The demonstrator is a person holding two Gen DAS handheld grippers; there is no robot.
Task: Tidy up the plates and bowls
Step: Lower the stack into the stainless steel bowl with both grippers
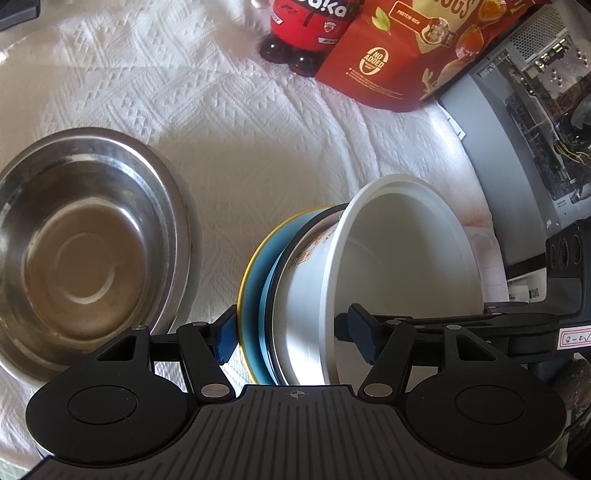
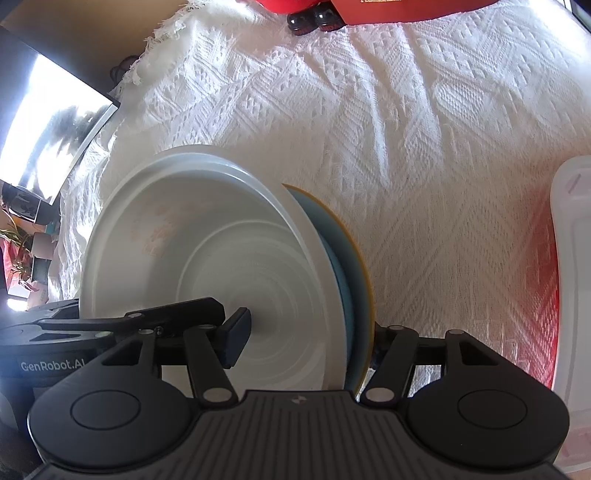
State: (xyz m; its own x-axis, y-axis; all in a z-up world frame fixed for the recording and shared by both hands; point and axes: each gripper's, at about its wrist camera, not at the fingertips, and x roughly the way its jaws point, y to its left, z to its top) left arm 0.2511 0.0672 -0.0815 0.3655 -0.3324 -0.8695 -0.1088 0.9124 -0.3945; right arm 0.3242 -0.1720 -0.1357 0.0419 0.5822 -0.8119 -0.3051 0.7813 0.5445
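Observation:
A white bowl (image 1: 399,251) sits nested in a blue bowl with a yellow rim (image 1: 255,273). The stack is tipped on its side over the white tablecloth. My left gripper (image 1: 291,332) is shut on it, one pad against the yellow rim and the other inside the white bowl. In the right wrist view my right gripper (image 2: 306,341) clamps the same white bowl (image 2: 207,236) and blue bowl (image 2: 343,258). Its left pad presses the white bowl's inner bottom; its right finger is hidden behind the blue bowl. A steel bowl (image 1: 85,243) rests upright to the left.
A red drink bottle (image 1: 306,29) and a red snack bag (image 1: 399,55) stand at the far edge. An open computer case (image 1: 524,122) flanks the table on one side, a monitor (image 2: 48,122) on the other. A white plastic container (image 2: 572,258) lies at the right.

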